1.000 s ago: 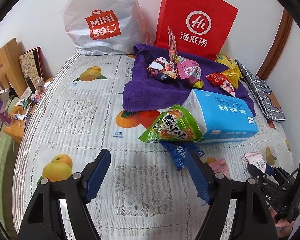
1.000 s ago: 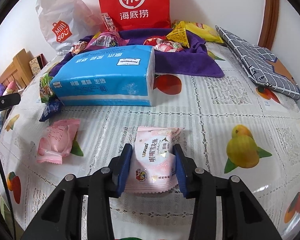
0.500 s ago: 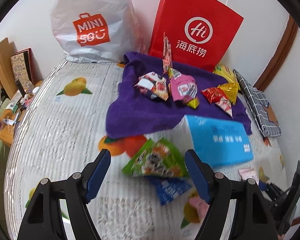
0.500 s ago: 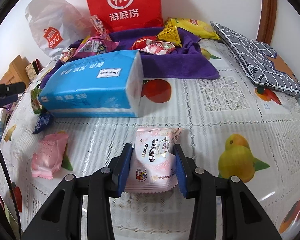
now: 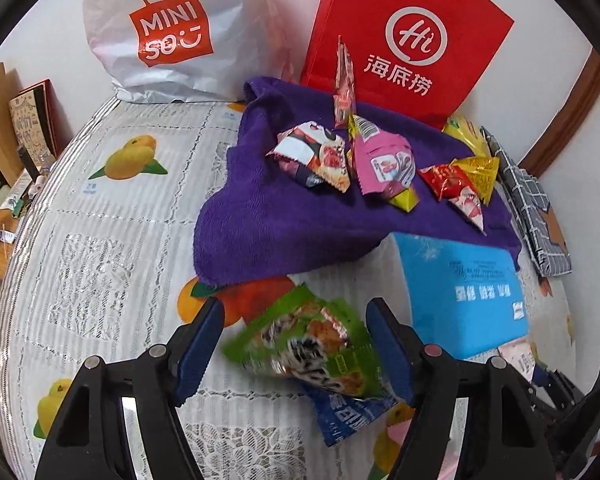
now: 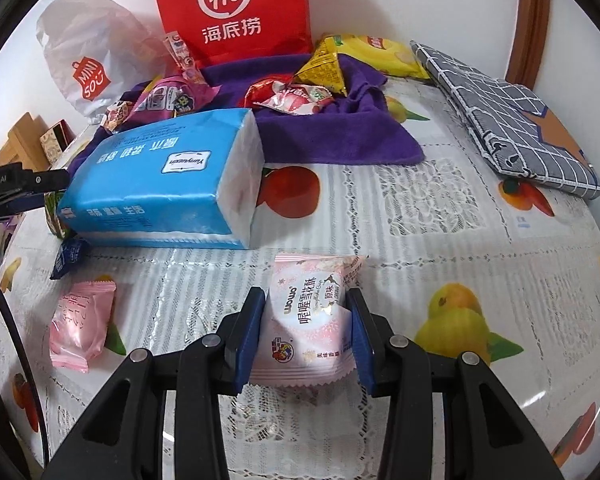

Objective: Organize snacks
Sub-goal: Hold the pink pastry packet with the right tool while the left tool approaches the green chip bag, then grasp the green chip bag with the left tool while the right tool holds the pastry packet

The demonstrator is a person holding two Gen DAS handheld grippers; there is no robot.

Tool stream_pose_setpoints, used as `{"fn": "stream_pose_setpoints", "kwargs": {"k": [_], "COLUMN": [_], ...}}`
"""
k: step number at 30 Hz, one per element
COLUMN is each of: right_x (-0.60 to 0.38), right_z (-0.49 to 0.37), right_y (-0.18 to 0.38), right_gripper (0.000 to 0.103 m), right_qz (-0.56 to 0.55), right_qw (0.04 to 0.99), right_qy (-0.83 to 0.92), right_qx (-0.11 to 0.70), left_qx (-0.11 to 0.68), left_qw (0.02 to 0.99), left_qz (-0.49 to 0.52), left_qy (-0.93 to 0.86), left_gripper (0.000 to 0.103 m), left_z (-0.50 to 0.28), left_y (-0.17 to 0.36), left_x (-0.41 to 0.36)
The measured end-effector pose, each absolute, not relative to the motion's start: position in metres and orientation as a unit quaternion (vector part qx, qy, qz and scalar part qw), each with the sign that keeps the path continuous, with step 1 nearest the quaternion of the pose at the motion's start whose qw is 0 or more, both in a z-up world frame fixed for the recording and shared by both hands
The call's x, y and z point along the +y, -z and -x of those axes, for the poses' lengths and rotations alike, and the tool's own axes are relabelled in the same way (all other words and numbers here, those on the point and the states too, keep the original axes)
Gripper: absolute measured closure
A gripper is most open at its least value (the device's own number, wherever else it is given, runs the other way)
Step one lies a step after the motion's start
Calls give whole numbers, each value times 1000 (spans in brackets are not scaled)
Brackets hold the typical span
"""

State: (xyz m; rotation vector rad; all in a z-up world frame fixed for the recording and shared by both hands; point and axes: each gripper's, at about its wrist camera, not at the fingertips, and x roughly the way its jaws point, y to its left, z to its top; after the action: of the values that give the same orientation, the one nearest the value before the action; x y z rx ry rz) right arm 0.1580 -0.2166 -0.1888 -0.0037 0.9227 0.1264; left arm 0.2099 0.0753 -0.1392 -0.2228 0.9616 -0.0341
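Left hand-held gripper (image 5: 296,344) hovering over the tabletop (image 5: 92,216), jaws standing apart and just now closing in around the green snack packet (image 5: 308,348), blue pads (image 5: 202,340) not yet pressing on it; packet blurred, lying on a blue packet (image 5: 344,416), beside the end of the blue tissue pack (image 5: 464,292). Right hand-held gripper (image 6: 306,332) clamping the pale pink snack packet (image 6: 308,320) between its blue pads, jaws nearly closed, packet sitting just in front of the tissue pack's long side. Second pink packet (image 6: 80,320) lying toward the left edge of the tabletop, apart from both grippers. Purple towel (image 5: 284,224) spreading at the tabletop's far edge, carrying several small wrapped snacks (image 5: 384,160). Red paper bag (image 5: 404,40) and white shopping bag (image 5: 172,32) standing behind the towel against the wall. Grey checked cloth (image 6: 508,116) lying at the far right corner.
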Motion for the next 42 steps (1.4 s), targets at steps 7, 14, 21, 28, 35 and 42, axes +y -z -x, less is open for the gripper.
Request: {"fn": "stream_pose_setpoints", "kwargs": {"k": [7, 14, 21, 28, 35, 42], "right_x": [-209, -207, -209, -210, -208, -206], "right_z": [-155, -156, -160, -162, -152, -140], "right_y": [191, 191, 191, 190, 182, 170], "right_gripper": [62, 62, 62, 62, 62, 62], "right_qz": [5, 7, 1, -5, -3, -1], "right_qw": [893, 893, 893, 892, 897, 903], "right_qy": [-72, -75, -72, -73, -74, -73], "right_qx": [444, 445, 445, 445, 435, 423], "left_qx": [481, 483, 495, 485, 478, 466], "left_qw": [872, 871, 865, 870, 872, 879], "left_qz": [92, 89, 86, 92, 105, 105], "left_qy": [12, 6, -12, -11, -9, -3], "left_gripper": [32, 32, 40, 54, 58, 59], "left_z": [-200, -205, -220, -218, -204, -183], "left_y": [150, 154, 165, 161, 156, 145], "left_x": [79, 77, 75, 77, 83, 84]}}
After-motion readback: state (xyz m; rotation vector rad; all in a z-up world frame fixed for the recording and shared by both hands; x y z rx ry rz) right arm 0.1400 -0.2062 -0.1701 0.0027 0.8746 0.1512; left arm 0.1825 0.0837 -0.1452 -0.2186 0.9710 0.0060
